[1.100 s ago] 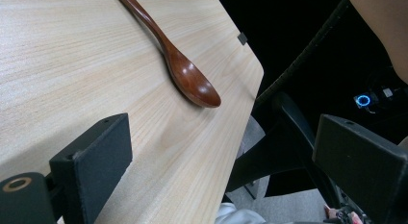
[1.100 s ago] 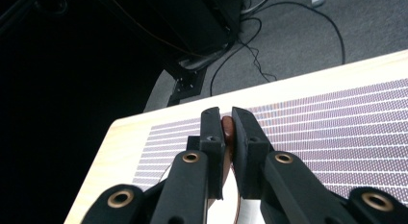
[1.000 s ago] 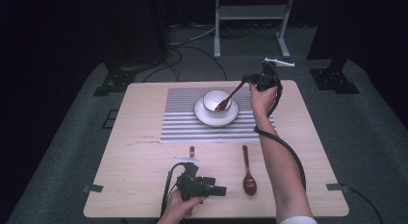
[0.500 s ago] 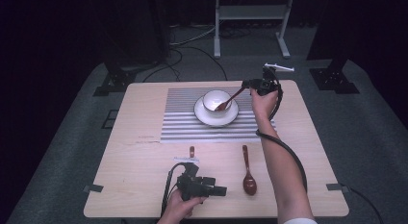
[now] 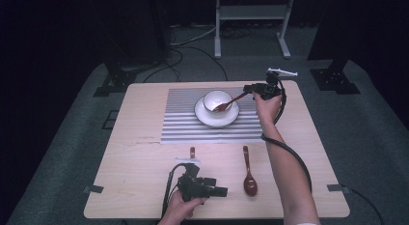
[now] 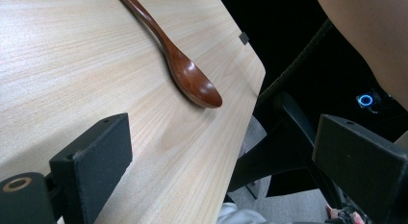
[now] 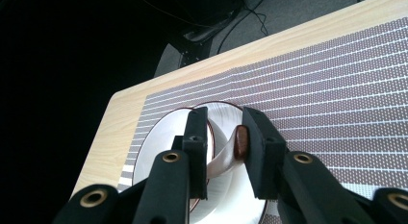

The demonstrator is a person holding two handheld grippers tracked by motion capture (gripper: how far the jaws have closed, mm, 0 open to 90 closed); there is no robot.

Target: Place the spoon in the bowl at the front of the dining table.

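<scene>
A white cup stands on a saucer on the striped mat. A brown wooden spoon leans in the cup, its handle pointing right toward my right gripper. In the right gripper view the handle end lies between the jaws of this gripper, against the right pad and clear of the left one. These jaws have just been opening. A second spoon lies near the front edge. My left gripper rests on the table beside it, open, with nothing between its jaws.
A short brown piece pokes out behind the left gripper; what it is I cannot tell. The second spoon's bowl lies close to the table's front edge. A metal stand and cables sit on the floor beyond the table.
My right gripper has sunk a little toward the cup and the spoon's handle now lies flatter. The jaws have parted off the handle. The left gripper has not moved.
</scene>
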